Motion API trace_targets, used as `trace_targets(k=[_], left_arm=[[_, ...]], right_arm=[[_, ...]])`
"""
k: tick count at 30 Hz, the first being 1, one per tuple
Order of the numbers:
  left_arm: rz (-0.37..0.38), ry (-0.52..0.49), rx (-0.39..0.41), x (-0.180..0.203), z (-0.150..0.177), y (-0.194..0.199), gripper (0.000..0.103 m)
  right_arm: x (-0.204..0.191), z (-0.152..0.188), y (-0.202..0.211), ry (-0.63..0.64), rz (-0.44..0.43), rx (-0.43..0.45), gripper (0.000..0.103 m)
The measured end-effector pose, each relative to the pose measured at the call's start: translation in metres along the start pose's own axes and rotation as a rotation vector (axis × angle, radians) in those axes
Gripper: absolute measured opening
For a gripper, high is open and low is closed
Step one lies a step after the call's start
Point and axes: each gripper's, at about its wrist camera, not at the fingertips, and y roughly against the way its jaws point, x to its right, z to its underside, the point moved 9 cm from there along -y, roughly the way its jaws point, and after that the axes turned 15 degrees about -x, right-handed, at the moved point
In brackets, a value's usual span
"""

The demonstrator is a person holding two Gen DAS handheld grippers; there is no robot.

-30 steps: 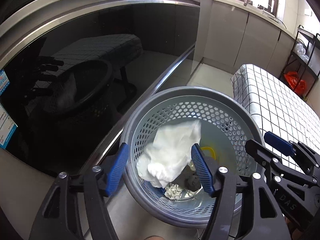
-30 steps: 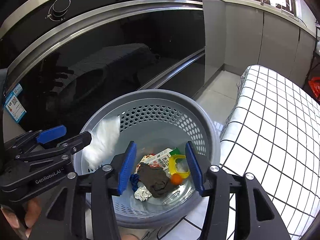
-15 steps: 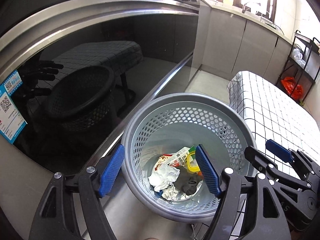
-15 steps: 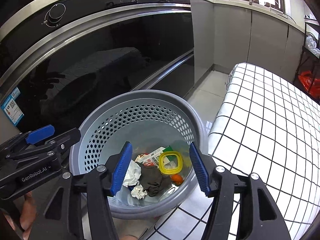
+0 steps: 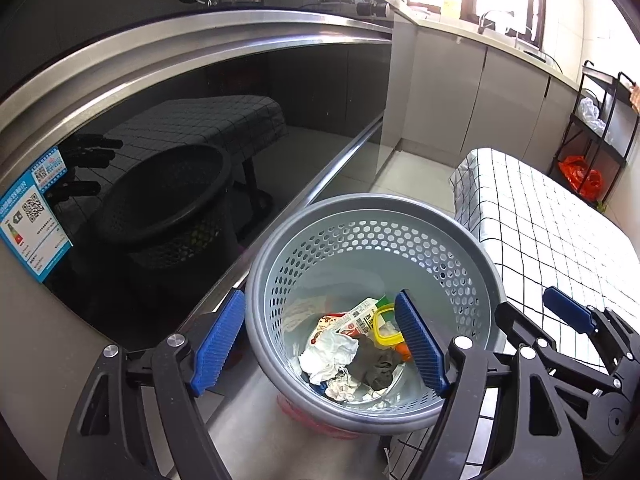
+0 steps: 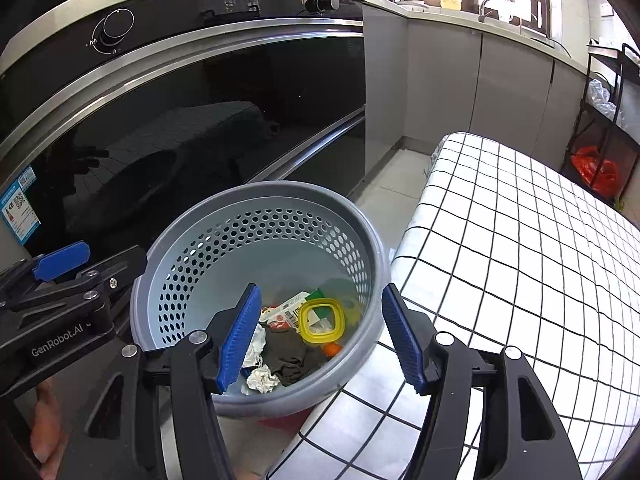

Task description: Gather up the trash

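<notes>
A grey perforated waste basket stands on the floor beside the table; it also shows in the right wrist view. Inside lie a crumpled white tissue, a dark rag, a yellow ring lid, a printed wrapper and crumpled foil. My left gripper hangs open and empty above the basket. My right gripper is open and empty above its right side. The left gripper also shows in the right wrist view.
A black glass oven front with steel trim stands right behind the basket. A table with a white checked cloth is to the right. A black rack with an orange bag stands at the far right.
The white tissue dropped from my left gripper into the basket and now lies among the trash. Both grippers rose and drew back from the basket.
</notes>
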Motion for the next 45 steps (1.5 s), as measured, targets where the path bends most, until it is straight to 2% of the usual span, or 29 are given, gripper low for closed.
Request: trace_targets(k=[11, 23, 45], left_arm=[[-0.023, -0.004, 0.037, -0.003, 0.006, 0.014, 0.086], [-0.035, 0.001, 0.038, -0.008, 0.012, 0.016, 0.093], [-0.052, 0.015, 0.031, -0.015, 0.018, 0.015, 0.096]], right_arm=[[0.002, 0.011, 0.010, -0.056, 0.028, 0.007, 0.070], [0.008, 0.014, 0.018, -0.085, 0.062, 0.015, 0.071], [0.004, 0.012, 0.022, -0.093, 0.084, 0.026, 0.071]])
